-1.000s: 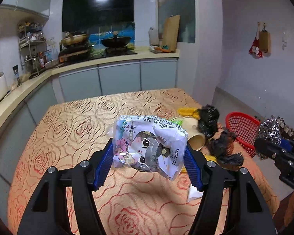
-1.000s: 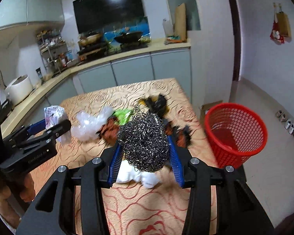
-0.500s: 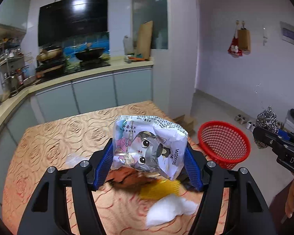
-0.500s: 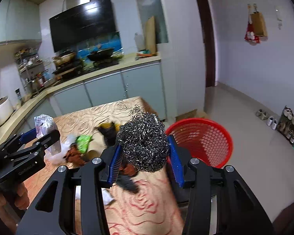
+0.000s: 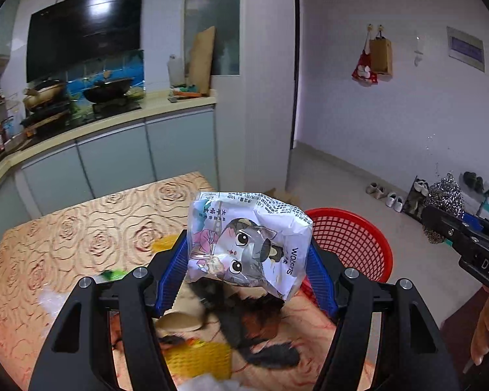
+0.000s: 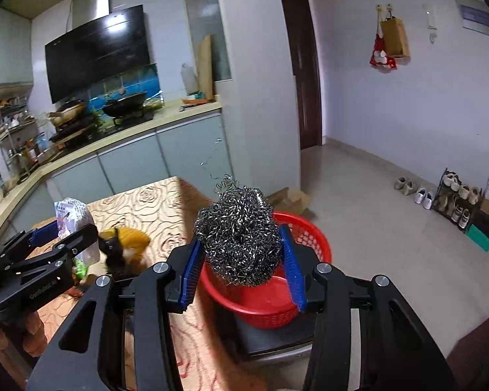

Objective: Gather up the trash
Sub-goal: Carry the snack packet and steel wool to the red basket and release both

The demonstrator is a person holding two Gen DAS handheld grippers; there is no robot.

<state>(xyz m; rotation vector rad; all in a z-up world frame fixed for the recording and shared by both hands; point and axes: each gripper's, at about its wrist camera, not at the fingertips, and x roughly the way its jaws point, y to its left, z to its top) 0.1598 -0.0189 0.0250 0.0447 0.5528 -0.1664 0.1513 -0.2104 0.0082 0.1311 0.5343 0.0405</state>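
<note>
My left gripper (image 5: 247, 264) is shut on a crumpled white snack bag (image 5: 249, 239) printed with a cartoon cat, held above the table's right end. My right gripper (image 6: 241, 260) is shut on a ball of steel wool (image 6: 239, 236), held in front of a red mesh basket (image 6: 270, 306) that stands on a dark stool beside the table. In the left wrist view the red basket (image 5: 352, 241) shows behind the bag, and the right gripper (image 5: 446, 224) with the steel wool (image 5: 445, 195) is at the far right. The left gripper (image 6: 62, 238) with the bag (image 6: 73, 215) shows at the left of the right wrist view.
A table with a rose-patterned orange cloth (image 5: 81, 238) carries more scraps: dark peels (image 5: 244, 319), a yellow piece (image 5: 199, 355), a paper cup (image 5: 179, 319), clear plastic (image 5: 53, 299). Kitchen counter (image 5: 114, 123) lies behind. Shoes and a rack (image 6: 456, 198) stand along the right wall.
Both grippers have swung to the right with their loads still held. The red basket has moved from the right edge of each view to just behind the fingers.
</note>
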